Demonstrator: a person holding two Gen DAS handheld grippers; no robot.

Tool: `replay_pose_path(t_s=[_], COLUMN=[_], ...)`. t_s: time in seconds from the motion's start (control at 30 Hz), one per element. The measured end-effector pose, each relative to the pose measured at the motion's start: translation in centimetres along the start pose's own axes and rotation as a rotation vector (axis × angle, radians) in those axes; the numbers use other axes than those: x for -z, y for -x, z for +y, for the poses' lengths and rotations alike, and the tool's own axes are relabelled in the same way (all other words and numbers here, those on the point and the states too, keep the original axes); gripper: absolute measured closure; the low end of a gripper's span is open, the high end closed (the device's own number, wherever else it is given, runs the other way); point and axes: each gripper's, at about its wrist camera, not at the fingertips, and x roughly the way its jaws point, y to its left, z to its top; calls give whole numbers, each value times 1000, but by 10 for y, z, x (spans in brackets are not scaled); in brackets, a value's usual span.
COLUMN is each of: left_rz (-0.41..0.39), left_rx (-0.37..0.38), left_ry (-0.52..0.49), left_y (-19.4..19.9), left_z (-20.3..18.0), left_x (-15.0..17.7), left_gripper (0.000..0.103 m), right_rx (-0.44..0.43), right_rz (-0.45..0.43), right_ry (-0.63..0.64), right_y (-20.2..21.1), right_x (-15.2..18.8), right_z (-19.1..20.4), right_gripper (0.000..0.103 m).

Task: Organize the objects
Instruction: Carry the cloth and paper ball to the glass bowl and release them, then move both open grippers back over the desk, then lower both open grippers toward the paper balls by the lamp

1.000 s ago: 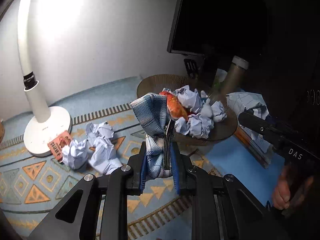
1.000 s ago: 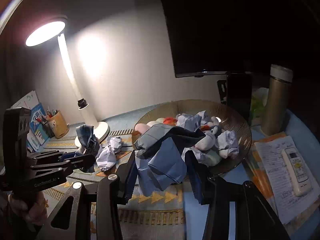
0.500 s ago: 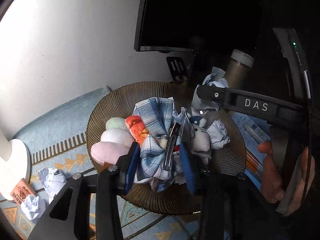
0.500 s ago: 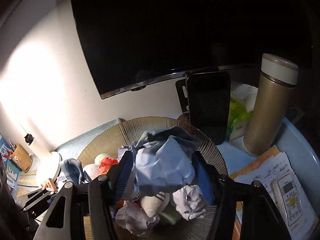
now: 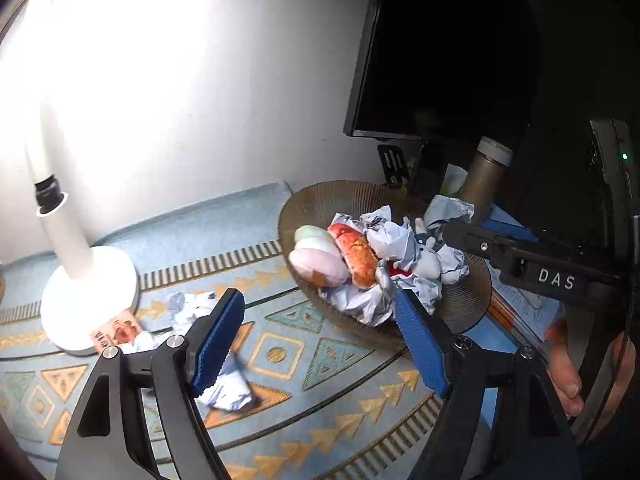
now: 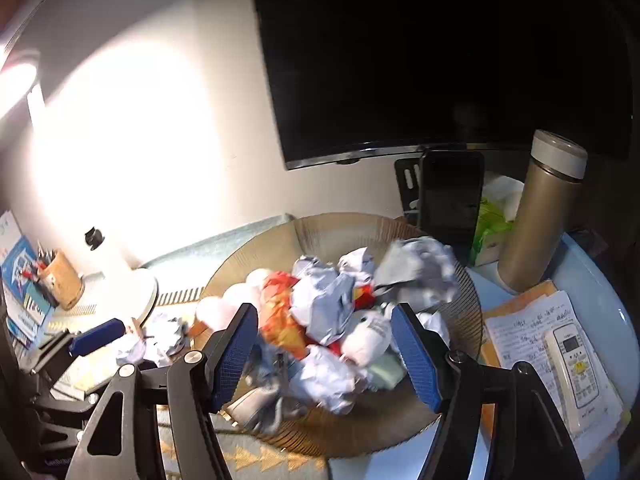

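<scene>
The left gripper (image 5: 318, 340) had black angular arms with triangular cut-outs, silver screws at the joints and ribbed blue pads (image 5: 218, 342). The right gripper (image 6: 324, 354) was built alike; on its black body, seen from the left camera, stood white letters "DAS" and a small green light. A bare hand (image 5: 566, 376) gripped its handle.

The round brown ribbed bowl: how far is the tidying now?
Done: the round brown ribbed bowl already holds crumpled paper balls and soft toys. In hand: nothing; the left gripper is opening, empty, and the right gripper stands open over the bowl. Left: loose crumpled papers on the patterned mat beside the white lamp base.
</scene>
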Motion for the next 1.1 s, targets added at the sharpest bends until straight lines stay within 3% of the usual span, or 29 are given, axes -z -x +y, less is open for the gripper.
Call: replay_pose_path(t_s=[0.27,0.53,0.7,0.77,1.1], left_rz=[-60,-20,15,-4,51], left_rx=[-160,-305,-333,-342,-377], left_ry=[112,284,347,343,309], left_y=[78,82,72,72,62], left_z=[67,142,161,160,155], left_x=[47,108,129,129,130], left_gripper=[19,19,19,19,19], right_rx=[-100,-129,-158,-152,-140], right_rz=[13,55,127,143,209], right_ry=[176,275,268,270,231], right_y=[25,1,-33,-43,-68], right_x=[37,82,104,110,120], right_z=[94,159,167,168,155], right_gripper=[35,35,35,35,35])
